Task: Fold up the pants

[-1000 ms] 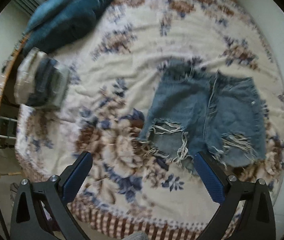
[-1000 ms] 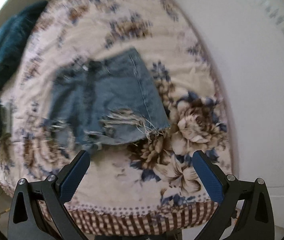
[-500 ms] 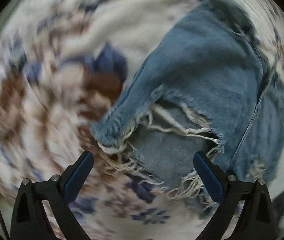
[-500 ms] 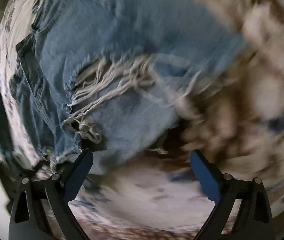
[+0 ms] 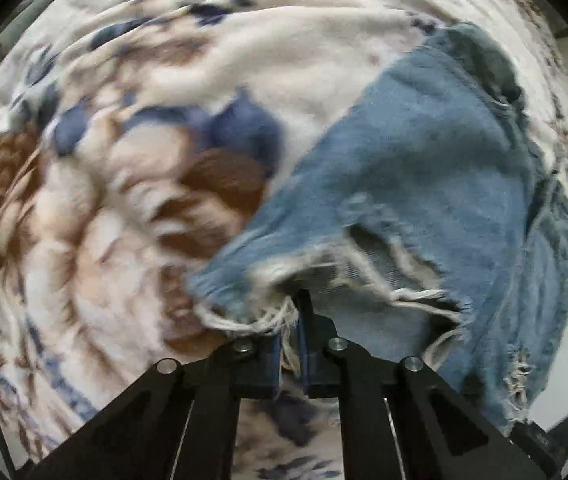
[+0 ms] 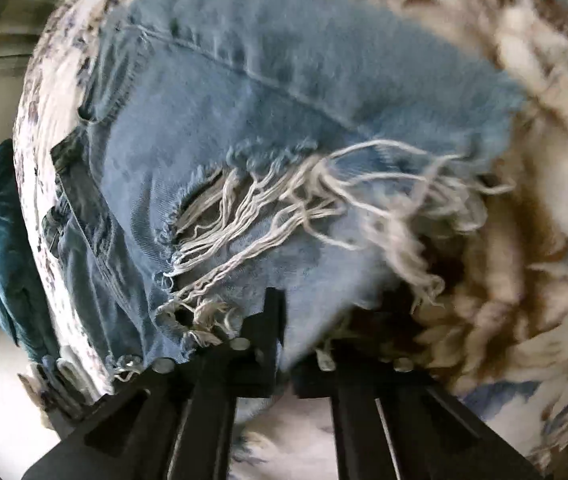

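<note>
Left wrist view: the left tool is pressed together on the frayed hem of the denim shorts, which lie on the floral blanket of a bed.

Right wrist view: the right tool pinches the hem of the other leg (loose white threads trail above it). A teal cushion sits at the far left edge.

Home bedroom: floral blanket over a bed.
</note>
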Demonstrator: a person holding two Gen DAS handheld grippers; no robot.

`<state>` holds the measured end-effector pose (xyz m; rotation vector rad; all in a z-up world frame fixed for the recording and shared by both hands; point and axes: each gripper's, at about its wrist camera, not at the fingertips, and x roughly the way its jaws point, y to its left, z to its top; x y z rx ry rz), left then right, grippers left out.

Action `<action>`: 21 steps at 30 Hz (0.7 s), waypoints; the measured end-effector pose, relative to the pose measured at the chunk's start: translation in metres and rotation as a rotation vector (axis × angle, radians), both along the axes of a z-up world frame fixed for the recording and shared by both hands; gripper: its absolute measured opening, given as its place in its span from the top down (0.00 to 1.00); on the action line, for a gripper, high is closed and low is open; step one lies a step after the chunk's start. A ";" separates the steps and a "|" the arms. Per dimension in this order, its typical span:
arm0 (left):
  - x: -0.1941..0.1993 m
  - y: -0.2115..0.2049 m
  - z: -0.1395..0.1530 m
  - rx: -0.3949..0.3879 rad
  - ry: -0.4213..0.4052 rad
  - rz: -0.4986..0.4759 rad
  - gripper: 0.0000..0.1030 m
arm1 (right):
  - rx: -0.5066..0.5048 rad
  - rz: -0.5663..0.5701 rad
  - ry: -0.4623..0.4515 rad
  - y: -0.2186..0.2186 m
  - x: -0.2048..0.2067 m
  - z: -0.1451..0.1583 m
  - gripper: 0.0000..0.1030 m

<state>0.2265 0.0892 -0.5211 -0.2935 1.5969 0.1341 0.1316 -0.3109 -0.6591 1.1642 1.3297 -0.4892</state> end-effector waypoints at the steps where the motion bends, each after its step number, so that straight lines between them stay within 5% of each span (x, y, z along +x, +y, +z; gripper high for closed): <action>1: -0.006 0.006 0.001 0.023 0.010 0.004 0.95 | -0.006 -0.009 0.005 -0.001 -0.003 0.009 0.97; 3: -0.020 0.017 -0.005 0.065 0.044 -0.017 0.95 | -0.033 -0.022 0.034 -0.003 -0.013 0.016 0.97; 7: -0.040 0.025 0.022 0.030 0.076 -0.038 0.93 | 0.011 0.078 0.126 -0.006 -0.012 0.016 0.89; 12: 0.002 -0.037 0.106 0.020 -0.086 -0.293 0.65 | -0.032 0.189 0.094 0.001 0.015 0.083 0.21; 15: 0.051 -0.081 0.127 0.050 -0.192 -0.397 0.36 | -0.102 0.230 0.068 -0.006 0.039 0.119 0.21; 19: 0.132 -0.079 0.067 0.125 -0.272 -0.466 0.36 | -0.257 0.292 0.018 -0.046 0.104 0.132 0.21; 21: 0.167 -0.087 0.048 0.149 -0.261 -0.491 0.36 | -0.315 0.359 0.008 -0.068 0.156 0.116 0.21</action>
